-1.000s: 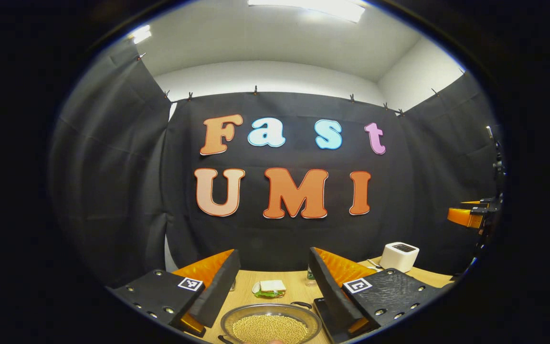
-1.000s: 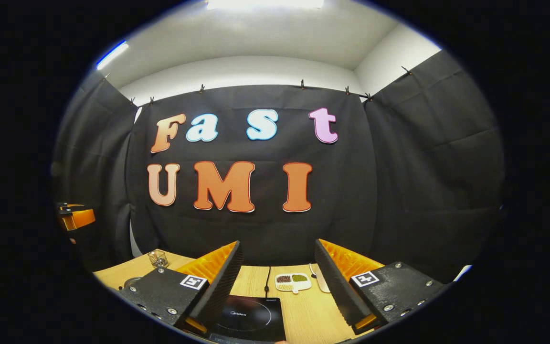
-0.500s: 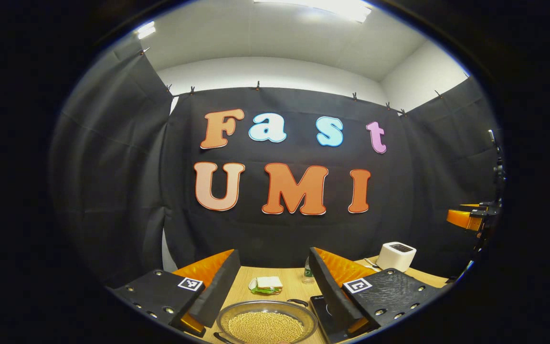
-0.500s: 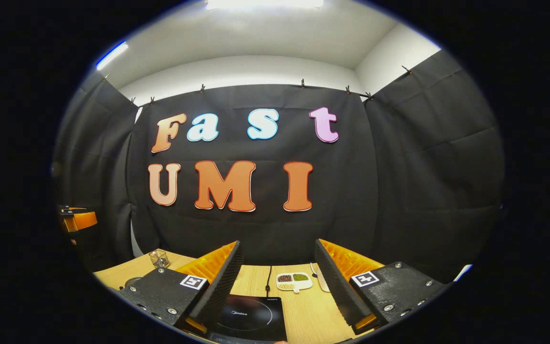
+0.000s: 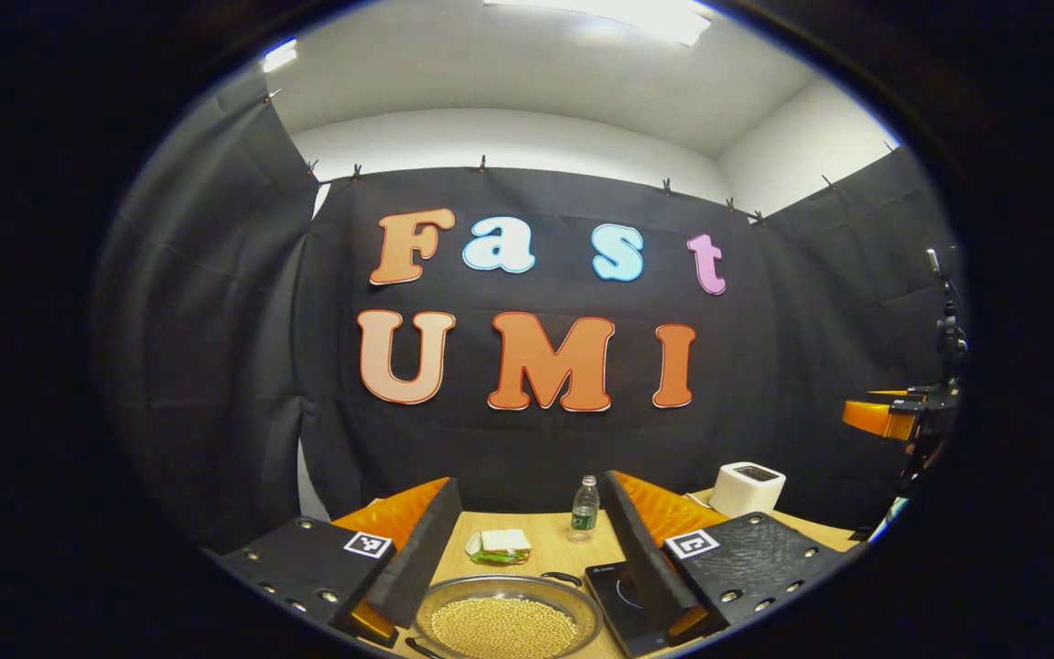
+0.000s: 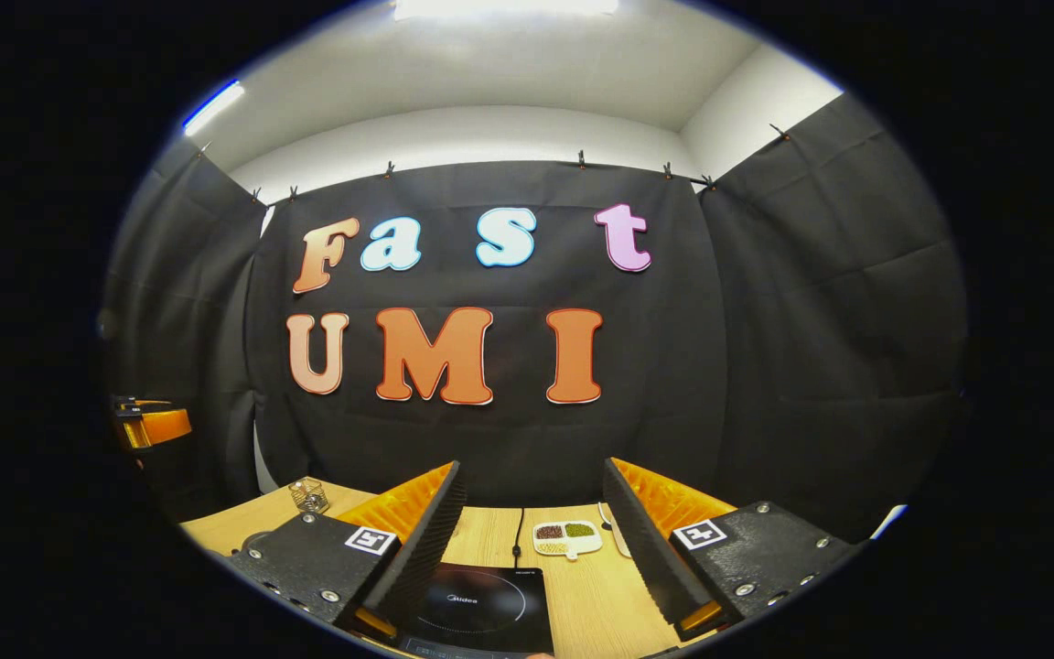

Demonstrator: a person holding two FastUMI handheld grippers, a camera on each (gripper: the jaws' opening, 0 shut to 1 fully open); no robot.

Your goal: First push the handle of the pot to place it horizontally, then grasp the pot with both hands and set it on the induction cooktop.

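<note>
Both grippers are hovering with jaws spread wide and gripping nothing. The left gripper [image 5: 532, 540] is hanging over a shallow round metal pot [image 5: 509, 613] filled with pale beans, which is sitting on the light wooden table [image 5: 545, 549] just beside a flat black induction cooktop [image 5: 618, 590], with a sandwich [image 5: 500, 544] and clear water bottle [image 5: 585, 508] lying beyond. The right gripper [image 6: 536, 526] is floating above the cooktop [image 6: 481, 609], facing a small white divided dish [image 6: 566, 537] of seeds.

Your left gripper [image 5: 527, 549] is wide open, fingers pointing to 12 o'clock. Your right gripper [image 6: 534, 545] is too.
</note>
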